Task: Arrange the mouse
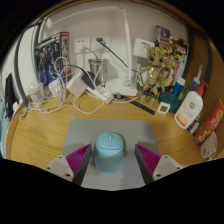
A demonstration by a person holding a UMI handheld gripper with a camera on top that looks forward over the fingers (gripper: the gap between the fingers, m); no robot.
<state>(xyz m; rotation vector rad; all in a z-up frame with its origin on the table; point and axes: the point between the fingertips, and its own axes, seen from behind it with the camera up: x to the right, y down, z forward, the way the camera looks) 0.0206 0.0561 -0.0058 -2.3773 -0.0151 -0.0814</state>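
A light blue mouse [108, 149] rests on a grey mouse mat [130, 128] on the wooden desk. It stands between my gripper's [112, 160] two fingers, with its rear end towards me. The left pad [79, 157] and the right pad [146, 157] each stand a small gap away from the mouse's sides. The gripper is open and low over the mat.
A white power strip with tangled cables [75, 88] lies beyond the mat to the left. A dried plant [155, 62], a small white cube [163, 106], a white bottle [190, 105] and a red packet [210, 122] stand to the right. Books [52, 52] lean on the wall.
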